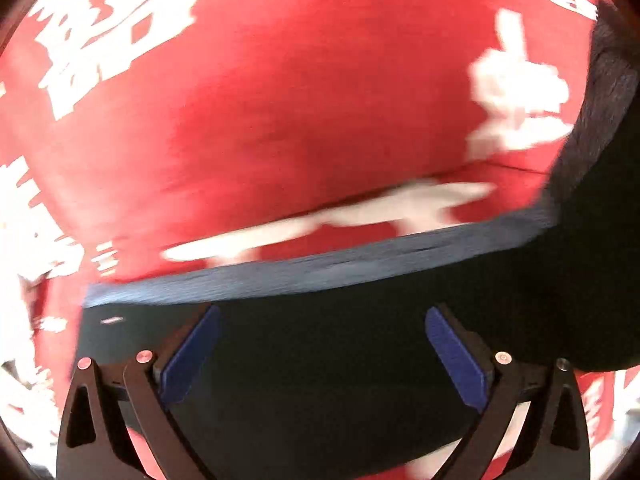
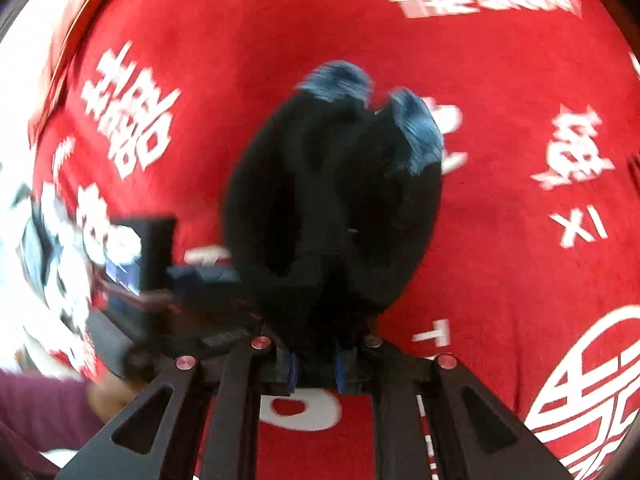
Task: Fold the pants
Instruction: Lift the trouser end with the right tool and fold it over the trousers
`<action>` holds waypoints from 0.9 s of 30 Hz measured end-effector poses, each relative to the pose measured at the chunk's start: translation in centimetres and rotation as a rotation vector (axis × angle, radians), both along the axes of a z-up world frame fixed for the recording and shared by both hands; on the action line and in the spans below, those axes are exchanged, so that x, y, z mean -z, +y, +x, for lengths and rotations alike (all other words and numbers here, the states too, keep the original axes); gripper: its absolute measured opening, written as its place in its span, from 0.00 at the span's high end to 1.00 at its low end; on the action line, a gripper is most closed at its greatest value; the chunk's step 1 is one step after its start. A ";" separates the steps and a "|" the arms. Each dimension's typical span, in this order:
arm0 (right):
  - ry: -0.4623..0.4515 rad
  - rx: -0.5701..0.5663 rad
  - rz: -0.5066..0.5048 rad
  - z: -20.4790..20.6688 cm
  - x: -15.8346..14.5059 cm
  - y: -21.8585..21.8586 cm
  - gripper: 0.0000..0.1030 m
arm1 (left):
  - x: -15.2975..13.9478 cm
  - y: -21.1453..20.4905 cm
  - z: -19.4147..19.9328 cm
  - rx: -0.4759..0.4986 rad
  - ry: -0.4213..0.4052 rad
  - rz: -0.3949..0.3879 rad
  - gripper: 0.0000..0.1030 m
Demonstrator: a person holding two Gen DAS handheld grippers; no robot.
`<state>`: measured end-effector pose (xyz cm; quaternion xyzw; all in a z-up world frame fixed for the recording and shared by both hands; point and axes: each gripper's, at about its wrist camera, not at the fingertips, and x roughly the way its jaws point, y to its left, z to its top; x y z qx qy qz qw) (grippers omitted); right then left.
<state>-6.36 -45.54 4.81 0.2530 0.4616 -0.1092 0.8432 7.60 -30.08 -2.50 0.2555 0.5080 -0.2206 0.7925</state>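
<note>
The pants (image 1: 360,360) are dark, nearly black, with a blue-grey ribbed band (image 1: 320,272) along one edge. In the left wrist view they lie across the lower frame on a red cloth. My left gripper (image 1: 322,356) is open above them, its blue pads (image 1: 188,360) wide apart. In the right wrist view my right gripper (image 2: 316,368) is shut on the pants (image 2: 332,208), which hang bunched in front of it, with blue-grey ribbed cuffs (image 2: 416,132) at the far end.
A red cloth with white lettering (image 2: 520,200) covers the surface in both views. The left gripper's body (image 2: 168,280) and a hand in a maroon sleeve (image 2: 44,412) show at the left of the right wrist view.
</note>
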 end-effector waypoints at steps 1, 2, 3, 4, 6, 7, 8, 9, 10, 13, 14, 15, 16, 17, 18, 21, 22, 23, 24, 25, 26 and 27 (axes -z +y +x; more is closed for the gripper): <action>0.017 -0.029 0.000 1.1 0.6 1.5 0.84 | -0.2 1.3 1.7 -0.028 -0.009 0.018 0.00; 0.038 -0.062 0.002 2.6 1.6 3.3 0.83 | -0.2 3.9 3.2 -0.074 -0.015 0.038 0.00; 0.058 -0.089 0.001 3.8 2.5 5.0 0.83 | -0.1 5.5 3.3 -0.107 -0.013 0.051 0.00; 0.085 -0.121 -0.005 5.2 3.9 7.1 0.79 | 0.1 7.2 4.0 -0.140 -0.004 0.062 0.00; 0.165 -0.180 -0.023 7.9 7.2 11.0 0.73 | 0.6 11.3 4.8 -0.202 0.022 0.081 0.00; 0.223 -0.196 -0.033 9.1 9.1 12.6 0.68 | 0.8 12.8 5.1 -0.219 0.030 0.087 0.00; 0.301 -0.213 -0.060 10.0 11.0 14.1 0.67 | 0.9 13.7 5.1 -0.223 0.033 0.091 0.00; 0.359 -0.224 -0.107 10.5 12.1 15.3 0.66 | 1.1 14.7 5.3 -0.221 0.038 0.095 0.00; 0.382 -0.241 -0.167 10.7 11.9 16.4 0.62 | 0.9 15.2 5.3 -0.213 0.042 0.092 0.00; 0.297 -0.277 -0.182 9.7 8.0 17.9 0.41 | 0.0 16.4 4.4 -0.171 0.068 0.053 0.00; 0.252 -0.287 -0.145 9.1 6.8 17.9 0.34 | -0.1 16.2 4.1 -0.148 0.090 0.031 0.00; 0.206 -0.295 -0.086 8.4 5.7 17.6 0.32 | 0.2 15.7 4.1 -0.132 0.104 0.016 0.00; 0.165 -0.279 -0.002 7.3 4.9 16.8 0.30 | 0.2 15.2 3.9 -0.111 0.119 -0.004 0.00; 0.149 -0.234 0.068 6.5 4.6 15.7 0.30 | 0.0 14.3 3.3 -0.077 0.140 -0.038 0.00; 0.149 -0.176 0.130 6.0 4.8 14.5 0.30 | -0.1 13.7 3.0 -0.056 0.151 -0.060 0.00; 0.141 0.125 0.479 2.8 8.7 8.3 0.32 | 0.7 11.6 2.0 -0.001 0.221 -0.119 0.00; 0.119 0.202 0.578 2.2 9.9 7.1 0.42 | 1.2 10.9 1.6 0.006 0.251 -0.128 0.00; 0.095 0.268 0.670 1.4 11.3 6.1 0.49 | 1.6 10.4 1.2 0.010 0.269 -0.133 0.00; 0.081 0.304 0.724 1.1 12.2 5.8 0.49 | 2.0 9.9 0.6 0.013 0.283 -0.134 0.00; 0.074 0.321 0.759 0.9 13.1 5.6 0.49 | 2.4 9.5 0.2 0.015 0.292 -0.128 0.00; 0.077 0.324 0.761 1.0 13.5 5.6 0.49 | 2.8 9.4 -0.1 0.015 0.302 -0.125 0.00; 0.081 0.327 0.763 1.2 14.1 5.7 0.49 | 3.2 9.5 -0.1 0.012 0.309 -0.123 0.00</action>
